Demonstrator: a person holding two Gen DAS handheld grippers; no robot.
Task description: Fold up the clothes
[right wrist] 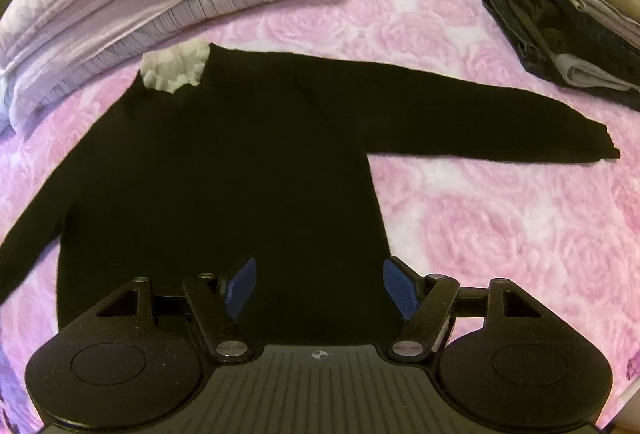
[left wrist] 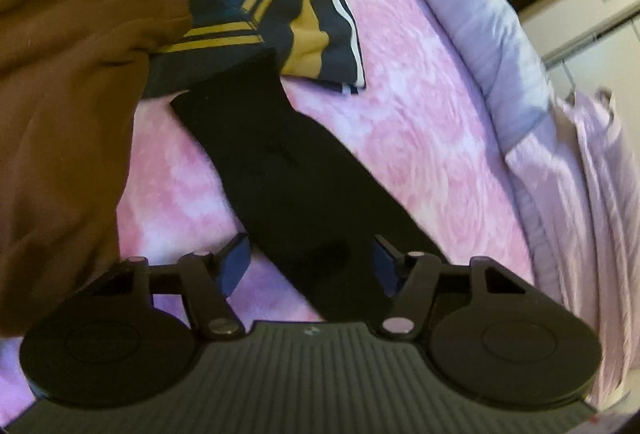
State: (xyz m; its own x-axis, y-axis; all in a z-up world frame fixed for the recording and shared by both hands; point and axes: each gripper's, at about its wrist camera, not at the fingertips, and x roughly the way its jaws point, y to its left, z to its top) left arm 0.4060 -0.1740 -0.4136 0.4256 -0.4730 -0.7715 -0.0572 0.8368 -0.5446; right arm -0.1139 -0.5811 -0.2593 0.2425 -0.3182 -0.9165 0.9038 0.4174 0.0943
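Black sweater [right wrist: 224,169] flat on pink blanket [right wrist: 500,226], collar away from right gripper [right wrist: 318,288], sleeve long axis running right; left gripper [left wrist: 310,270] straddles other sleeve [left wrist: 288,173]; both spread, pinching nothing

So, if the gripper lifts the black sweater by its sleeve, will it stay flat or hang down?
The black sweater lies limp and flat on the pink bedspread, so it would probably droop and trail. Its long sleeve would likely stretch first. The knit looks matte, so probably not slippery.
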